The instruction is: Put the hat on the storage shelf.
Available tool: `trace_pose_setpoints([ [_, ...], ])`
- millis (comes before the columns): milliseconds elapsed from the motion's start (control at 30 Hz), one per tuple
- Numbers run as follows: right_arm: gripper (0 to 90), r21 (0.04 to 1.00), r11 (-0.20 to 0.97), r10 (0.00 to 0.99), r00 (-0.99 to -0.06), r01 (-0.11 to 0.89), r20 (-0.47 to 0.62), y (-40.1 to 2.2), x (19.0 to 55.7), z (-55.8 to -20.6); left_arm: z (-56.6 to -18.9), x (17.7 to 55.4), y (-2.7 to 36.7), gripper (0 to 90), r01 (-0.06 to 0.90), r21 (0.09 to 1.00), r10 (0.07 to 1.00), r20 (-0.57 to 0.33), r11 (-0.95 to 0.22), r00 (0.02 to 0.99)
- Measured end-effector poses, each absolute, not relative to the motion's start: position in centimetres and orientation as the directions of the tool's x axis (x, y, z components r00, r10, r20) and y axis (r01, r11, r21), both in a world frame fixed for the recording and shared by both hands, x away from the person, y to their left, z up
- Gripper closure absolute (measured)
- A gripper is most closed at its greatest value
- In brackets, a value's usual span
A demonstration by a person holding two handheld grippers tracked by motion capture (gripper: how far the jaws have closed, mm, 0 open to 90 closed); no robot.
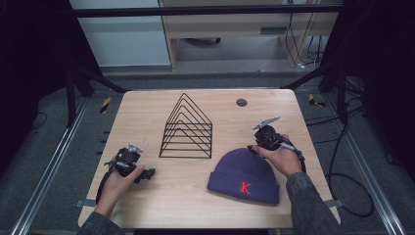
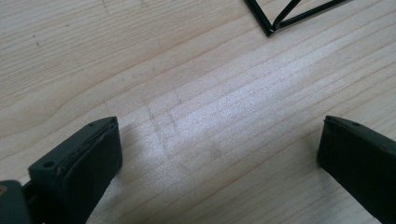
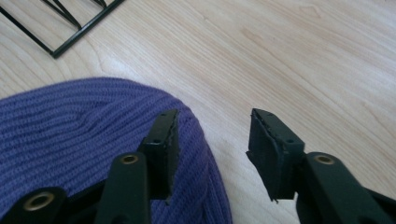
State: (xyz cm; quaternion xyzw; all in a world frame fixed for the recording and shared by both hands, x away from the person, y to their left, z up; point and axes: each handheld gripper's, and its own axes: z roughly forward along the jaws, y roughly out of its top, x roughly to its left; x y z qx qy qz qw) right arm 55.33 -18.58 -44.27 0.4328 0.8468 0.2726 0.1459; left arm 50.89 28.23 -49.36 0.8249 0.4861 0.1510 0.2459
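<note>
The right hand-held gripper (image 3: pixel 212 149) is held apart at the purple knitted beanie's (image 1: pixel 243 175) two-o'clock edge; the left hand-held gripper (image 2: pixel 219 154) is spread over the pale wooden surface (image 1: pixel 195 196).

My matt black jaws are hovering over a pale, smooth wood-grain desk (image 2: pixel 210 93), a ribbed purple knit beanie (image 3: pixel 70 126), and a thin black wire rack (image 1: pixel 186 128).

A red letter "K" stands on the folded cuff of the purple knit hat (image 1: pixel 243 175); no other text is readable.
</note>
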Motion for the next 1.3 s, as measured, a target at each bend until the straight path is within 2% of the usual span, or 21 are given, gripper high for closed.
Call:
trace_pose_setpoints([
  [267, 59.0, 0.592, 0.469, 0.809, -0.587, 0.655, 0.008, -17.8, 55.9, -44.6, -49.3, 50.9, 28.2, 0.0, 0.730, 0.544, 0.873, 0.011, -0.414, 0.488],
  [500, 58.7, 0.590, 0.441, 0.821, -0.570, 0.676, 0.040, -17.6, 56.1, -45.3, -49.3, 51.1, 28.2, 0.0, 0.728, 0.547, 0.873, 0.010, -0.414, 0.488],
  [900, 46.9, 0.568, 0.442, 0.816, -0.574, 0.694, 0.066, -17.1, 55.9, -46.7, -49.3, 51.1, 28.2, 0.0, 0.725, 0.548, 0.871, 0.012, -0.417, 0.492],
  [1000, 46.9, 0.541, 0.457, 0.818, -0.573, 0.706, 0.057, -16.8, 55.9, -47.2, -49.3, 51.0, 28.2, 0.0, 0.725, 0.549, 0.871, 0.012, -0.416, 0.491],
  [1133, 52.7, 0.533, 0.461, 0.818, -0.573, 0.710, 0.055, -16.5, 55.7, -47.5, -49.3, 51.1, 28.2, 0.0, 0.723, 0.548, 0.869, 0.013, -0.420, 0.495],
  [1300, 71.1, 0.536, 0.479, 0.803, -0.593, 0.695, 0.053, -16.2, 55.4, -47.5, -49.3, 51.1, 28.2, 0.0, 0.725, 0.543, 0.868, 0.016, -0.423, 0.496],
])
